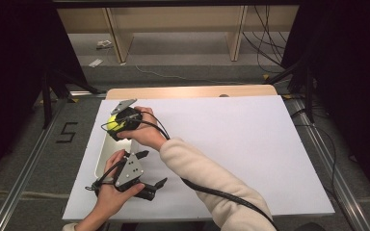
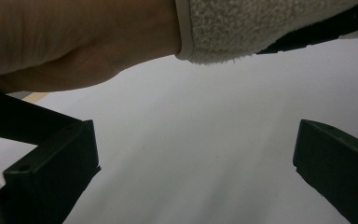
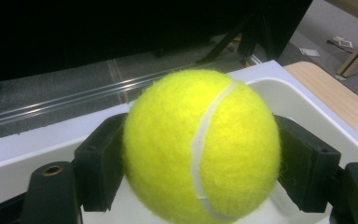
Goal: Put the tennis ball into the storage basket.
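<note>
Yellow and close to the lens in the right gripper view, the ball [image 3: 201,144] sits clamped between the black jaws of the right tongs [image 3: 200,168], one jaw pressing each side near its widest part. In the high view the right tongs [image 1: 117,123] hold the ball [image 1: 113,123] over the far end of the white tray [image 1: 102,159], which lies along the left edge of the surface [image 1: 231,144].

The step in hand looks like setting the ball down in the tray. To do it well, I would lower the tongs until the ball is close above the tray floor, well inside the rim, and only then ease the jaws apart. Dropped from height, a ball will likely bounce or roll out. Keeping the tongs level should stop it slipping sideways as the grip loosens.

The left tongs [image 1: 147,169] rest just beside the tray's near end, jaws wide apart and holding nothing. In the left gripper view the left tongs [image 2: 193,163] point across bare white surface, with the right forearm and its sleeve [image 2: 261,28] passing overhead.

Room is tight on the left: the tray's outer wall is near the surface edge, and beyond it is floor. The crossed right arm passes over the left tongs, so the left hand should stay low. To the right the surface is wide and free for withdrawing.
</note>
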A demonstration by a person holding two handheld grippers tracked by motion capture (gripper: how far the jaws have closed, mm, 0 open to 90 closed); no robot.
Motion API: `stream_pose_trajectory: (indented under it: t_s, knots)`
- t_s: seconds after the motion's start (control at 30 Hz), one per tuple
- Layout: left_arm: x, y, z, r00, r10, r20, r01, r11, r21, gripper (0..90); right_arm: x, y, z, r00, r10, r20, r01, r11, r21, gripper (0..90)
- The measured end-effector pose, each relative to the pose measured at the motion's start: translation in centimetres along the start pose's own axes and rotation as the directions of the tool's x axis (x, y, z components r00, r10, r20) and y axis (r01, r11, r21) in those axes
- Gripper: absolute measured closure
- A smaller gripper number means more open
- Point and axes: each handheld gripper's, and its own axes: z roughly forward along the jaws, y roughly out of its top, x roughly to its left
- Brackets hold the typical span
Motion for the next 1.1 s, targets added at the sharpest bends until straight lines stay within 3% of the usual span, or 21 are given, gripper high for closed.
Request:
stream_pose_trajectory:
  t_s: [1.1]
  knots:
    - [0.03, -0.01, -0.01, 1.0000, -0.002, 0.000, 0.002, 1.0000, -0.001, 0.0, 0.44, -0.78, 0.98, 0.9997, 0.003, -0.023, -0.002, 0.998, 0.056, 25.8]
